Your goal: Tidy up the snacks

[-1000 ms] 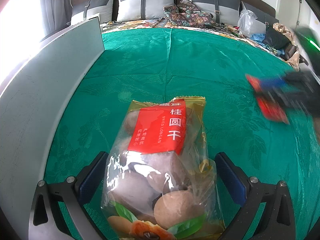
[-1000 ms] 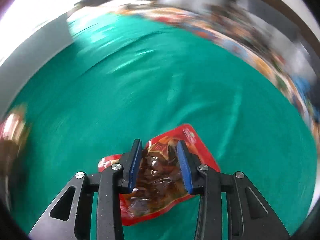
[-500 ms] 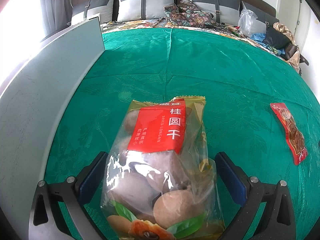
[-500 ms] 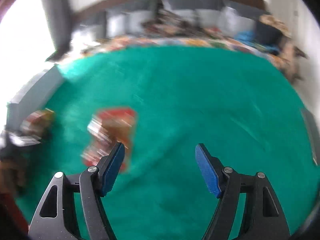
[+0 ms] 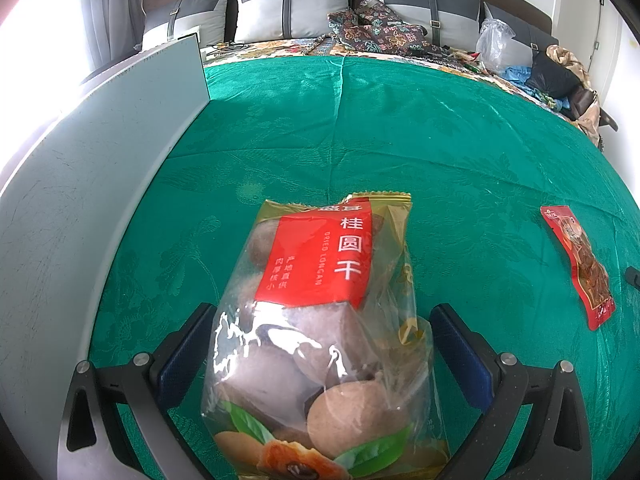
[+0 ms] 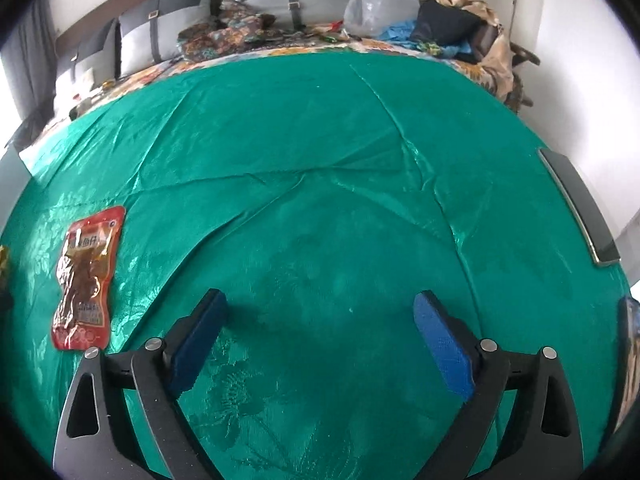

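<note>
A clear bag of dried longan [image 5: 320, 320] with a red label lies on the green cloth [image 5: 400, 140], between the wide-open fingers of my left gripper [image 5: 322, 320], which do not touch it. A small red snack packet [image 5: 578, 264] lies flat to its right; it also shows in the right wrist view [image 6: 86, 276], at the left. My right gripper [image 6: 320, 316] is open and empty over bare cloth, to the right of the red packet.
A grey board [image 5: 100, 184] stands along the left edge of the cloth. A dark flat device [image 6: 580, 208] lies at the right edge. Pillows [image 5: 292, 4], patterned fabric and bags lie at the far end.
My right gripper opened, let go of the red packet on the cloth and moved off to the right. The left gripper and the longan bag have not moved.
</note>
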`<state>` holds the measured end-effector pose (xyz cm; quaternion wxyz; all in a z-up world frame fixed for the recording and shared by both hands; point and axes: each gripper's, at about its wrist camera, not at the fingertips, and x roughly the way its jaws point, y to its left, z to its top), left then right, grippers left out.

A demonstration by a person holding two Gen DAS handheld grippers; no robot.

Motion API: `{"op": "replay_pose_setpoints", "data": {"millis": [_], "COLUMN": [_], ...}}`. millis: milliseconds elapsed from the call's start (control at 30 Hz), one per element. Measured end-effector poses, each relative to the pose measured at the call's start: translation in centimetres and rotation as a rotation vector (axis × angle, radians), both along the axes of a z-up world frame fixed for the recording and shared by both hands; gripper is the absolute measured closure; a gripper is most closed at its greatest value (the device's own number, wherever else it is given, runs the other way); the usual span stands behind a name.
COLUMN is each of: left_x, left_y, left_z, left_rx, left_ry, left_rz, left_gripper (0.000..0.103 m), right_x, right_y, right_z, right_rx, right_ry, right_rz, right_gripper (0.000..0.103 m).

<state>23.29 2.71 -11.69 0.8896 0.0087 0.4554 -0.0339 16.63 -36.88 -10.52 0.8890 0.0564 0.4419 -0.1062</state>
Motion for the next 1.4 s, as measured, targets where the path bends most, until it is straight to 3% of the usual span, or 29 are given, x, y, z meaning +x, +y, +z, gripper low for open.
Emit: {"op": "replay_pose_setpoints", "data": {"millis": [1400], "left_x": [0.18], "left_y": [0.15], "left_z": [-0.14], "left_rx": [0.001], "left_ry": [-0.001], "left_rz": [0.002], "left_gripper": [0.0], "right_x": [0.4], "right_y": [0.33], "right_z": [-0.04], "right_rx": [-0.003], "right_ry": [-0.001], "right_rz": [0.0], "right_gripper": [0.006]}}
